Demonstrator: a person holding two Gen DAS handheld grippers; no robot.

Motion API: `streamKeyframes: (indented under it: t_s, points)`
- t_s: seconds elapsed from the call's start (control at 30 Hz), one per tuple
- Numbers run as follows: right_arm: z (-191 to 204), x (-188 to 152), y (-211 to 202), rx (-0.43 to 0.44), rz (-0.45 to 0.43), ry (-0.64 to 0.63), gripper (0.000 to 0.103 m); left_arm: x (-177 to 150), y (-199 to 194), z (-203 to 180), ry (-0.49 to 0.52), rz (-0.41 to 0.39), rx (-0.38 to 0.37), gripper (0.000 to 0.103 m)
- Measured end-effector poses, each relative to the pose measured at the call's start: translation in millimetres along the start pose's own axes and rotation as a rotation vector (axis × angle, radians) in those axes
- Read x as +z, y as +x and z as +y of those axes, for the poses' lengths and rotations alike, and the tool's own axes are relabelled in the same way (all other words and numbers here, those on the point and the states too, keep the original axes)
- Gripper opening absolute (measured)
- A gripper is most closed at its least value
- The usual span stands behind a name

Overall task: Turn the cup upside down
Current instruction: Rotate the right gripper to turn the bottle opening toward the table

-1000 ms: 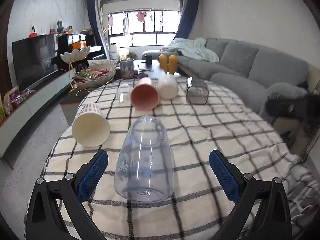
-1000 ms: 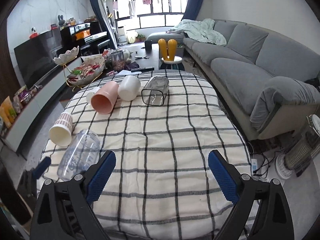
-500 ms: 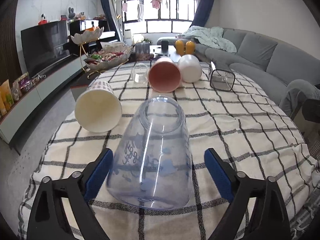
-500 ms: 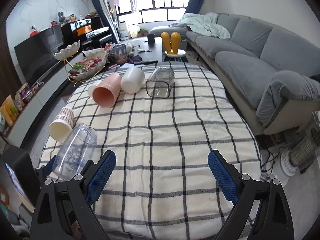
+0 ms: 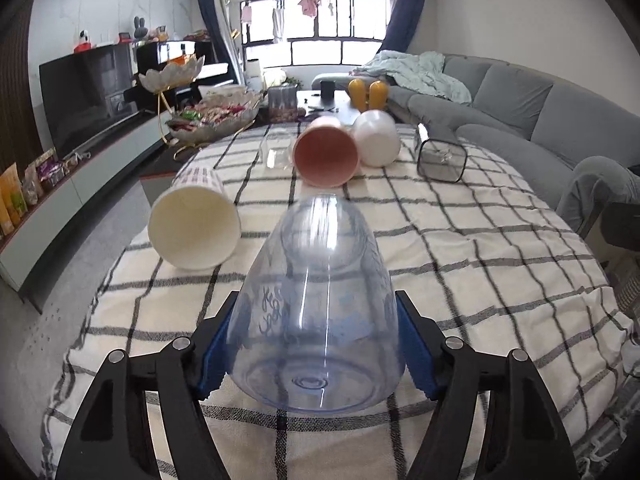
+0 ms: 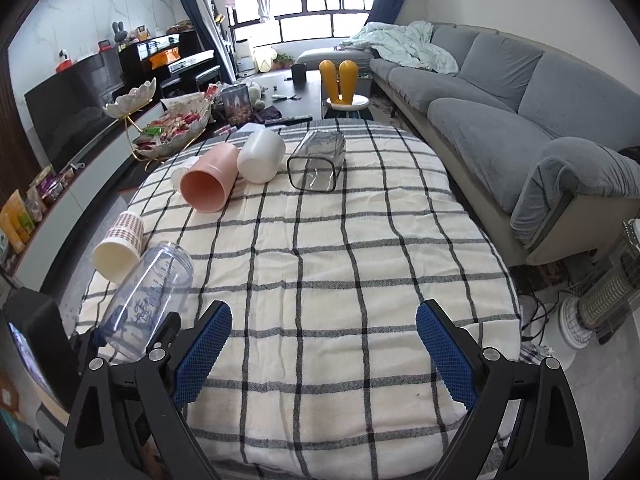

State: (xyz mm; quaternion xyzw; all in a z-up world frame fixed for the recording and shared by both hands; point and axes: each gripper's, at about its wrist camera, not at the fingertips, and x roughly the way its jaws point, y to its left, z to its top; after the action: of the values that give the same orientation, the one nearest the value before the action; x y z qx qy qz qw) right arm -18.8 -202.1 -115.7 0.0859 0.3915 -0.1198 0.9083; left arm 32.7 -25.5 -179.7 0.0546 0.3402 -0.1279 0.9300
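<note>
A clear bluish plastic cup (image 5: 316,312) lies on its side on the checked tablecloth (image 5: 480,272), base toward me, mouth away. My left gripper (image 5: 316,354) has closed its blue pads against both sides of the cup near its base. The same cup shows in the right wrist view (image 6: 148,296) at the table's left edge, with the left gripper behind it. My right gripper (image 6: 322,354) is open and empty over the near middle of the table.
Other cups lie on their sides: a paper cup (image 5: 194,224) just left of the clear one, a pink cup (image 5: 326,156), a white cup (image 5: 378,138), a small glass (image 5: 276,152) and a square dark-rimmed glass (image 5: 442,158). A grey sofa (image 6: 520,120) runs along the right.
My left gripper moved forward around the clear cup and its jaws closed from wide open onto the cup's sides. My right gripper stayed open, shifting only slightly.
</note>
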Motion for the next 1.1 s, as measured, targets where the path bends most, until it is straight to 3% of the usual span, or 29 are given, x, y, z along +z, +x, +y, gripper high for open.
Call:
streamKeyframes:
  t_s: [0.2, 0.4, 0.7, 0.8, 1.1]
  points:
    - [-2, 13, -14, -0.016, -0.043, -0.006, 0.094, 13, -16, -5, 0.013, 0.019, -0.021, 0.072]
    - [0, 26, -22, -0.005, -0.070, -0.024, 0.094, 34, -20, -7, 0.019, 0.107, 0.004, 0.072]
    - [-14, 62, -13, 0.029, 0.069, 0.071, 0.094, 82, -14, -19, 0.078, 0.447, -0.049, 0.072]
    - [-23, 78, 2, 0.048, 0.167, 0.158, 0.094, 100, 1, -21, 0.063, 0.598, -0.094, 0.072]
    - [-30, 114, 49, 0.026, 0.294, 0.204, 0.094, 131, 60, -41, 0.143, 0.933, -0.121, 0.072]
